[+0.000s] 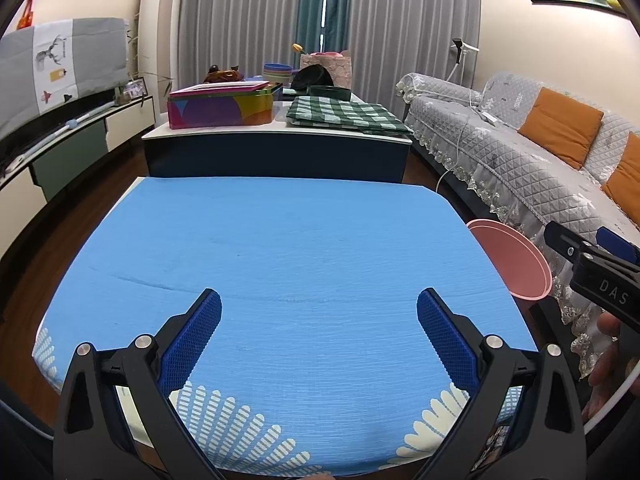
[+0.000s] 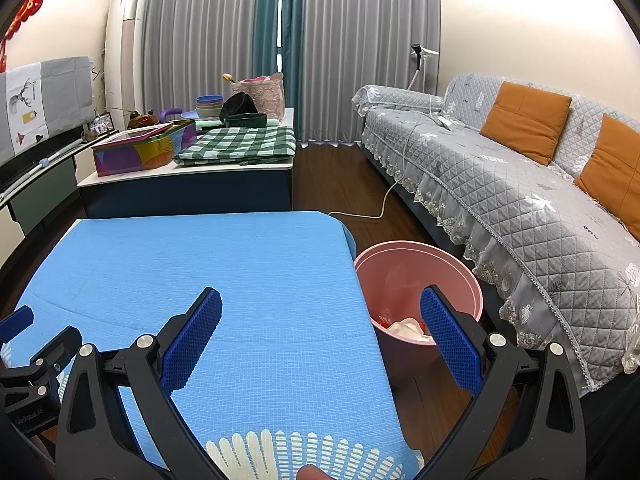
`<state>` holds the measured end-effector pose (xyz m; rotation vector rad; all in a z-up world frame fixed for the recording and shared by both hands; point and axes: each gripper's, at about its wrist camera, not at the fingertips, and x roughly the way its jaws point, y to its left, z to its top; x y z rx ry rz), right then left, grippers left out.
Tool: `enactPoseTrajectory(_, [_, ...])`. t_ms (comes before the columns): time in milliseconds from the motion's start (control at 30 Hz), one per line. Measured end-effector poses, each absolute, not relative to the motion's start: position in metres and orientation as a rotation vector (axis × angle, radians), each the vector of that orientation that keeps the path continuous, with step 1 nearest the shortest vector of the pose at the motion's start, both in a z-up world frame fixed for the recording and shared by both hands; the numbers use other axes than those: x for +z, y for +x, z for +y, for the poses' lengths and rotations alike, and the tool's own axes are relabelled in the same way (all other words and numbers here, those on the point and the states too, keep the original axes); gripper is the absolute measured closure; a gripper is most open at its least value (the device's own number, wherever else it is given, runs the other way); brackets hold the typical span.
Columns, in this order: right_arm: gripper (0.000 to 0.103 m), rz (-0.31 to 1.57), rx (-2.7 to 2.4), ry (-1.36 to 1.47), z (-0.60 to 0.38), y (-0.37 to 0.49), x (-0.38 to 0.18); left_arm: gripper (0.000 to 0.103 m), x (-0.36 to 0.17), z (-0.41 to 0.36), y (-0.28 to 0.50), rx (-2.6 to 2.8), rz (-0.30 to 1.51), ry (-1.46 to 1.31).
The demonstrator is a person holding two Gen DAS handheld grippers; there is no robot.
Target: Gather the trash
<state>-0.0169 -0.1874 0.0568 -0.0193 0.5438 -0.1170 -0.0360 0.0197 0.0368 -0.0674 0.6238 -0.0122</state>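
A pink bin (image 2: 416, 276) stands on the floor at the right edge of the table with the blue cloth (image 2: 200, 264). Inside it lies white and red-orange trash (image 2: 404, 326). The bin's rim also shows in the left wrist view (image 1: 512, 260). My left gripper (image 1: 319, 304) is open and empty over the blue cloth (image 1: 280, 248). My right gripper (image 2: 321, 304) is open and empty, its right finger over the bin, its left finger over the cloth. No trash shows on the cloth. The right gripper's side (image 1: 600, 268) shows at the left view's right edge.
A grey quilted sofa (image 2: 520, 184) with orange cushions runs along the right. A low table (image 2: 188, 176) behind holds a colourful box (image 2: 140, 152), a green checked cloth (image 2: 240, 144) and bowls. A white cable (image 2: 376, 208) lies on the wood floor. A TV cabinet (image 1: 60, 148) stands on the left.
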Motion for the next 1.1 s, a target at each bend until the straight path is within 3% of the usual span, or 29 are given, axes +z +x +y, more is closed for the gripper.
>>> enactPoseTrajectory(1100, [0.005, 0.544, -0.117, -0.021, -0.187, -0.017, 0.0564, 0.008, 0.0362, 0.0186, -0.0346, -0.002, 0.633, -0.06])
